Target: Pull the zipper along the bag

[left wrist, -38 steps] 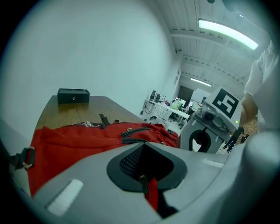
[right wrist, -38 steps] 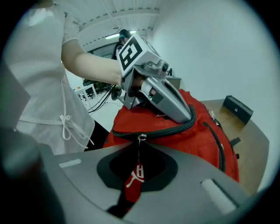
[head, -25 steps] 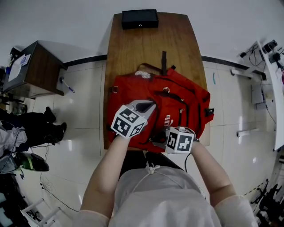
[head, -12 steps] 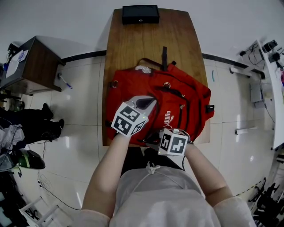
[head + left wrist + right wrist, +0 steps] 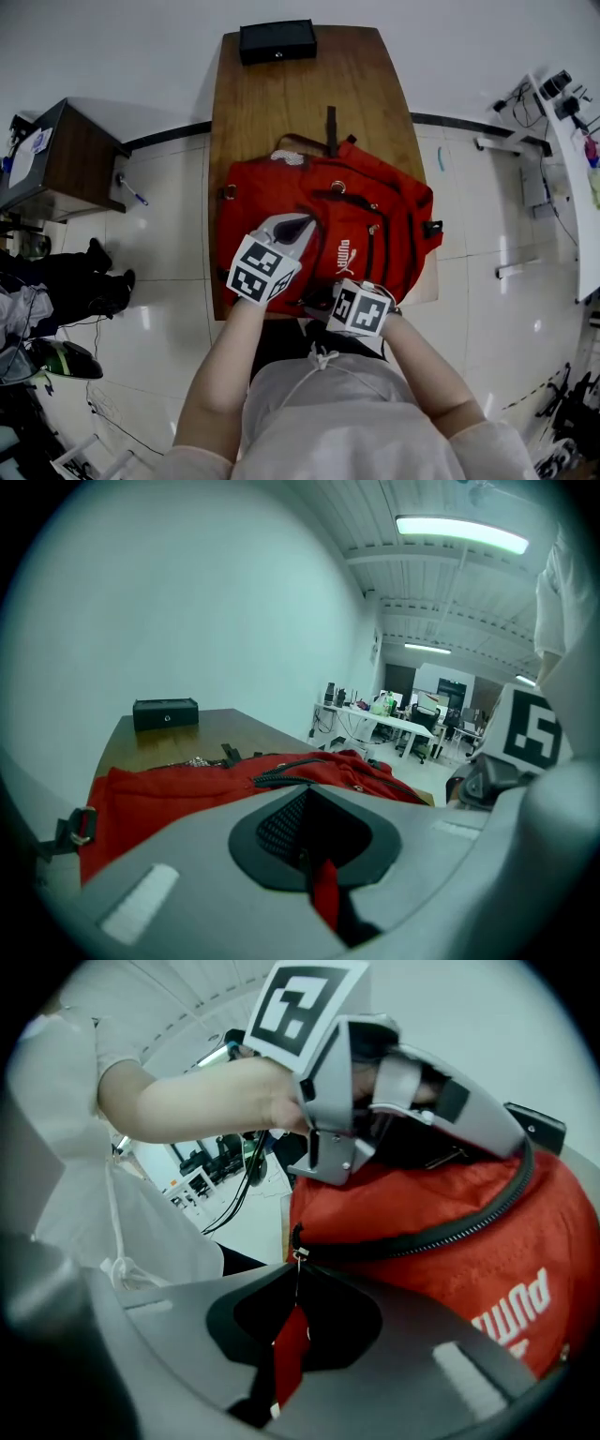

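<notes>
A red backpack (image 5: 380, 220) lies flat on the wooden table (image 5: 300, 103). My left gripper (image 5: 307, 225) sits on its near left part, shut on a pinch of red fabric (image 5: 325, 899). The right gripper (image 5: 325, 298) is at the bag's near edge, and the right gripper view shows it (image 5: 289, 1358) shut on the red zipper pull tab (image 5: 292, 1342). That tab hangs from the slider (image 5: 298, 1254) at the end of the black zipper track (image 5: 422, 1237). Its jaws have just been easing open a hair, with the tab still between them. The left gripper (image 5: 412, 1101) appears above the bag there.
A black box (image 5: 277, 42) stands at the table's far end. A dark side cabinet (image 5: 56, 155) is on the floor to the left. The person's torso is close against the near table edge. Office desks show in the background of the left gripper view.
The head view has shifted slightly. Both grippers keep their holds on the bag; the right one has rolled a little and edged left along the near edge.
</notes>
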`<state>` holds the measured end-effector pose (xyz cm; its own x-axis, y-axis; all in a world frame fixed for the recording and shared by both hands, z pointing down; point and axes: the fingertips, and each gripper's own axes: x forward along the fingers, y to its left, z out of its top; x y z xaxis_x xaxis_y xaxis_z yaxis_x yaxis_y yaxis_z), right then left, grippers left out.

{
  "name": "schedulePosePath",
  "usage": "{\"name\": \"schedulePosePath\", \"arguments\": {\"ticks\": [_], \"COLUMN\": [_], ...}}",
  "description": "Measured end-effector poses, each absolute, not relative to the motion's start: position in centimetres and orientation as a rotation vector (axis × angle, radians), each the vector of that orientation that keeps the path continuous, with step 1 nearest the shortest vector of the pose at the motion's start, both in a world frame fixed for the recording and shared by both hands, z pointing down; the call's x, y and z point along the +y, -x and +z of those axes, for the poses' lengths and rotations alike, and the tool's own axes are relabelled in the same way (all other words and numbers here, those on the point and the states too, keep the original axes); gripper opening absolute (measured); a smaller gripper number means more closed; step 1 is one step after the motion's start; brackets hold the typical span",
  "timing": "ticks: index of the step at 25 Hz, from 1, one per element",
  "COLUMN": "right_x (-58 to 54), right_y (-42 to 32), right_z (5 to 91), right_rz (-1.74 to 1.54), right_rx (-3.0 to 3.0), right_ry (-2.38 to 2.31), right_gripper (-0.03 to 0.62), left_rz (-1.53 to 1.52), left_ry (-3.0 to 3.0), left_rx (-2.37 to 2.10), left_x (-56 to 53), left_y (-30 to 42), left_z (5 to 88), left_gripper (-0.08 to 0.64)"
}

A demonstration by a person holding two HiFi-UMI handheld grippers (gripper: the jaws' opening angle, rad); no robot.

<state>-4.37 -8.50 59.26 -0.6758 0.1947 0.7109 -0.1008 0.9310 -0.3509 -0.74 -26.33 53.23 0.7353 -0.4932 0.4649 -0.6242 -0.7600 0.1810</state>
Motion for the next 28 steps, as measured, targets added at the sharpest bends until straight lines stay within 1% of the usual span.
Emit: {"name": "schedulePosePath", "arguments": {"ticks": [2,3,4,6,8,10,15,18,22,28], "right_x": [-9.5,-10.1,-10.7,-11.8,-13.1,-14.1,-14.9,-13.6,-10.3,-3.6], "right_y": [3.2,2.4,1.6,0.0,-1.0,-1.8,-2.6,-2.6,-2.5,-2.6], "right_z": [58.8,58.5,58.2,57.2,55.3,52.5,45.4,42.3,39.5,36.1], "right_rz": [0.516,0.532,0.533,0.499,0.455,0.424,0.309,0.105,-0.149,-0.180], "right_rx": [-2.303,-2.319,-2.332,-2.360,-2.417,-2.510,-2.724,-2.789,-2.800,-2.847], "right_ry": [-0.022,-0.067,-0.110,-0.187,-0.277,-0.385,-0.605,-0.680,-0.759,-0.985], "right_gripper": [0.023,0.036,0.062,0.074,0.056,0.007,0.006,0.006,0.006,0.005], "left_rz": [0.547,0.524,0.495,0.436,0.397,0.366,0.205,0.130,0.173,0.135], "left_ry": [-2.641,-2.653,-2.660,-2.655,-2.641,-2.625,-2.600,-2.627,-2.682,-2.718], "left_rx": [-0.904,-0.927,-0.953,-1.014,-1.084,-1.154,-1.282,-1.324,-1.358,-1.340], "left_x": [-25.8,-25.4,-24.8,-23.4,-21.8,-20.1,-16.2,-13.6,-9.8,-2.2], "left_y": [1.2,1.4,1.8,2.7,3.7,4.5,5.9,6.2,5.9,5.9], "left_z": [52.2,51.5,50.7,49.3,48.1,46.9,42.9,40.3,39.2,38.4], "left_gripper": [0.006,0.006,0.008,0.008,0.008,0.008,0.008,0.008,0.008,0.008]}}
